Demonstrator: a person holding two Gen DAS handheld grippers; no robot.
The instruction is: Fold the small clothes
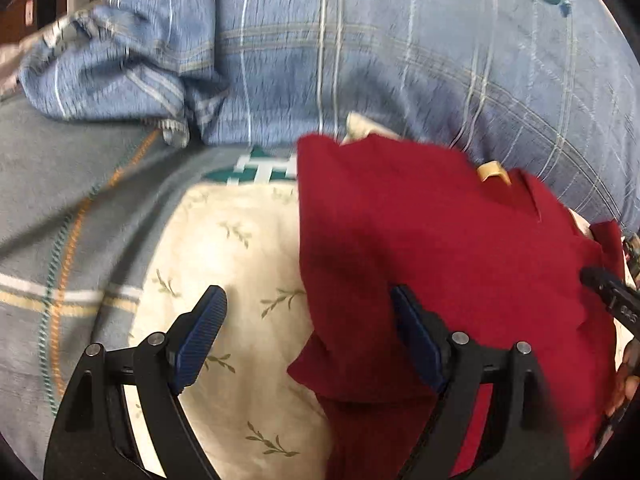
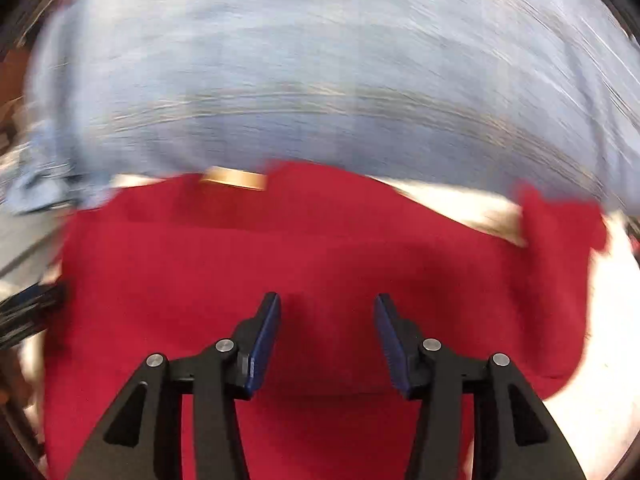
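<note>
blue pads of the left gripper (image 1: 308, 316) spread apart, straddling the left edge of the red garment (image 1: 440, 248) on the cream floral sheet (image 1: 224, 248). right gripper (image 2: 327, 308) hangs spread too, gripping nothing, squarely over the cloth, which runs left to right. left sits nearer that edge.

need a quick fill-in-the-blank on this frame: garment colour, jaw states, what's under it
1. The garment being folded is ____ in colour.
2. The left gripper has its jaws ____, one finger over the garment's edge.
3. The right gripper hovers open over the ____ garment.
4. The cream cloth under the garment bears a ____ print.

Missing words: red; open; red; leaf
</note>
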